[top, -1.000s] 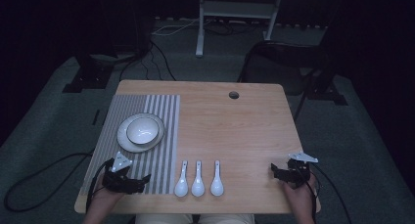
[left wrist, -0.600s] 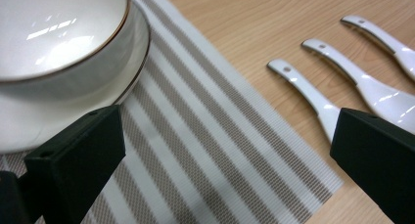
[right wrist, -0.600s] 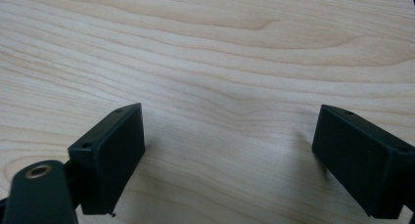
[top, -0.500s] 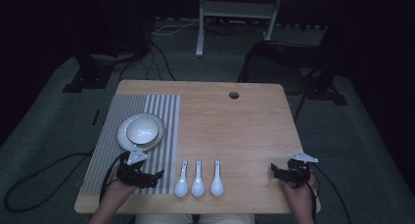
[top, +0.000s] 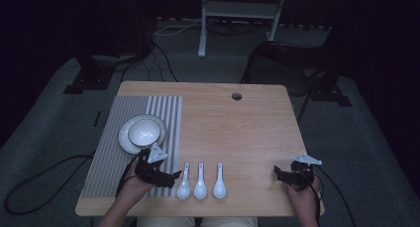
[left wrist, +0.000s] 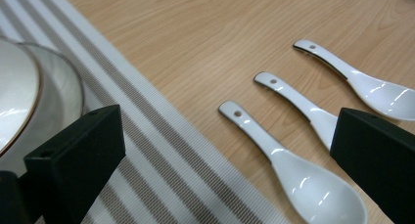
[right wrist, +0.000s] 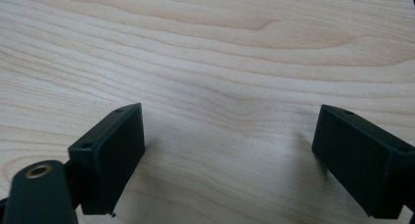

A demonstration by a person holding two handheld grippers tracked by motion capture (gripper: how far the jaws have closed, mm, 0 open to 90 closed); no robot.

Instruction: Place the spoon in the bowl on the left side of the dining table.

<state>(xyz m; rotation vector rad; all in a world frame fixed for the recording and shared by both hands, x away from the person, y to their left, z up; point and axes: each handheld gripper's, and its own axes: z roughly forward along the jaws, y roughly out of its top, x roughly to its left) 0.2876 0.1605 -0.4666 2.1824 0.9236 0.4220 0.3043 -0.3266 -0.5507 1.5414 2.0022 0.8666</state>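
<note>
Three white ceramic spoons lie side by side near the table's front edge: the left spoon [top: 183,183] [left wrist: 289,171], the middle spoon [top: 200,182] [left wrist: 299,104] and the right spoon [top: 219,182] [left wrist: 364,79]. My left gripper [top: 172,177] [left wrist: 227,132] is open over the edge of the striped placemat [top: 106,152] [left wrist: 161,150], its jaws pointing at the left spoon and just short of it. A white bowl [top: 144,132] [left wrist: 13,99] sits on a plate [top: 126,142] [left wrist: 61,94] behind it. My right gripper [top: 279,173] [right wrist: 230,123] is open low over bare wood at the front right.
The wooden table [top: 233,133] has a round cable hole [top: 236,96] near its far edge. Cables and stand bases lie on the dark floor around the table.
My left gripper has moved right from the front left corner to the placemat's edge, up to the left spoon. The right gripper has stayed put.
</note>
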